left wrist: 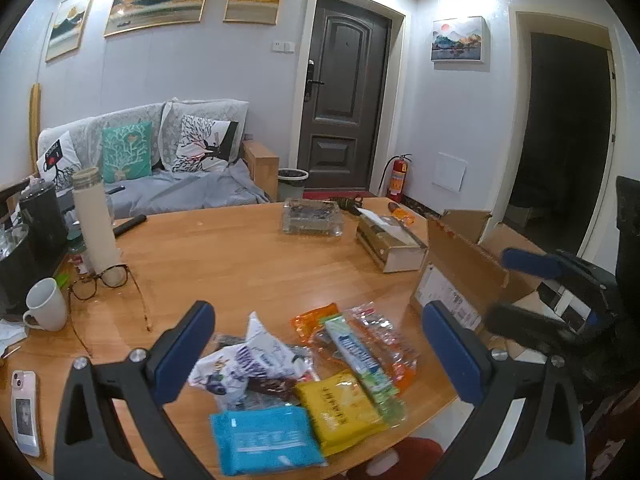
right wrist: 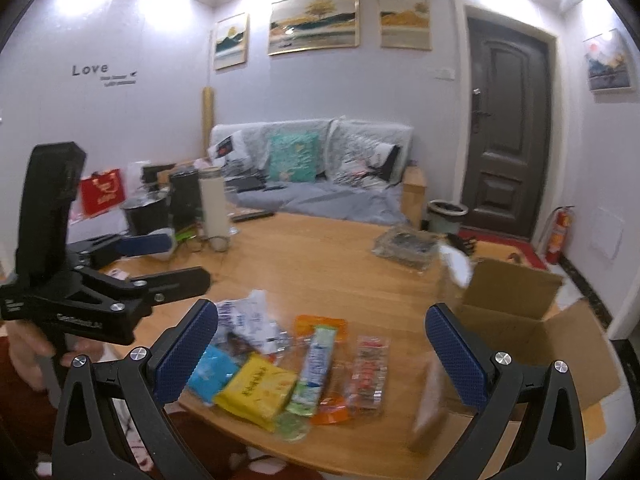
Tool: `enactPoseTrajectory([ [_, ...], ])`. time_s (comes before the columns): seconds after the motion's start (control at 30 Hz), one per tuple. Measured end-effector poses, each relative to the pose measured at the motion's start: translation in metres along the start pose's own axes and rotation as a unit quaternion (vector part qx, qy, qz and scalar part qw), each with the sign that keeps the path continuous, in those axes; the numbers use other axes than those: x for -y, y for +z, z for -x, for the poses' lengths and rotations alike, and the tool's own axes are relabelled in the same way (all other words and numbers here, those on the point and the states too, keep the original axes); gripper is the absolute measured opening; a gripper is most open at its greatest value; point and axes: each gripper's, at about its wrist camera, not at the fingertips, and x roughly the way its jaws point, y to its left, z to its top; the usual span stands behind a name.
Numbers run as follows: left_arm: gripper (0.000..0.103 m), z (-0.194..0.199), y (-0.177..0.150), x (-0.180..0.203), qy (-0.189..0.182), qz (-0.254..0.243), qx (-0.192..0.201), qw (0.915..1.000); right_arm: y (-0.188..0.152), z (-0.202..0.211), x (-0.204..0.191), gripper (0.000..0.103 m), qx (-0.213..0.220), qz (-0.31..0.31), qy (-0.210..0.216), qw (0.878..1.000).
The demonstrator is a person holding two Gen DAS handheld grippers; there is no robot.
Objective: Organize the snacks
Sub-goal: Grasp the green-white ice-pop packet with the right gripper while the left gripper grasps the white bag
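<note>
Several snack packets lie in a heap near the front edge of the wooden table [left wrist: 240,264]: a blue packet [left wrist: 266,440], a yellow one [left wrist: 338,412], a crumpled white and purple bag [left wrist: 248,360], a long green and blue bar [left wrist: 360,356], a clear packet of red sweets [left wrist: 384,336] and an orange packet [left wrist: 316,316]. My left gripper [left wrist: 318,310] hangs open above the heap with nothing between its fingers. An open cardboard box [left wrist: 460,264] stands to the right of the heap. My right gripper [right wrist: 322,312] is open and empty too, above the same packets [right wrist: 260,392] and beside the box [right wrist: 516,288].
A white thermos [left wrist: 98,220], glasses [left wrist: 100,284], a white mug [left wrist: 44,304] and a phone [left wrist: 24,412] sit on the table's left side. A clear glass dish [left wrist: 312,218] and a tissue box [left wrist: 392,244] stand farther back. A hand [right wrist: 28,344] holds the left gripper.
</note>
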Motion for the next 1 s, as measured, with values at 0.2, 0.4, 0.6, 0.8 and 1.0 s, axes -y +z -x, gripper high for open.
enactPoseTrajectory([
  [0.2,0.103,-0.008,-0.013,-0.029,0.012,0.015,-0.021,0.9996,-0.005,-0.037,-0.021,0.056,-0.045,0.002,0.028,0.999],
  [0.4,0.103,-0.023,-0.037,-0.059,0.025,0.026,-0.044,0.9984,-0.031,-0.088,-0.028,0.047,-0.12,-0.02,0.038,0.992],
  [0.6,0.102,-0.031,-0.07,-0.08,0.007,0.018,-0.028,0.9994,-0.066,-0.127,-0.012,0.044,-0.171,-0.06,0.021,0.983],
  [0.8,0.103,-0.048,-0.082,-0.082,0.0,0.009,-0.064,0.9979,-0.085,-0.152,-0.001,0.044,-0.196,-0.077,0.0,0.977],
  [1.0,0.103,-0.061,-0.079,-0.083,-0.002,0.024,-0.076,0.9968,-0.091,-0.17,0.007,0.037,-0.201,-0.082,-0.006,0.976],
])
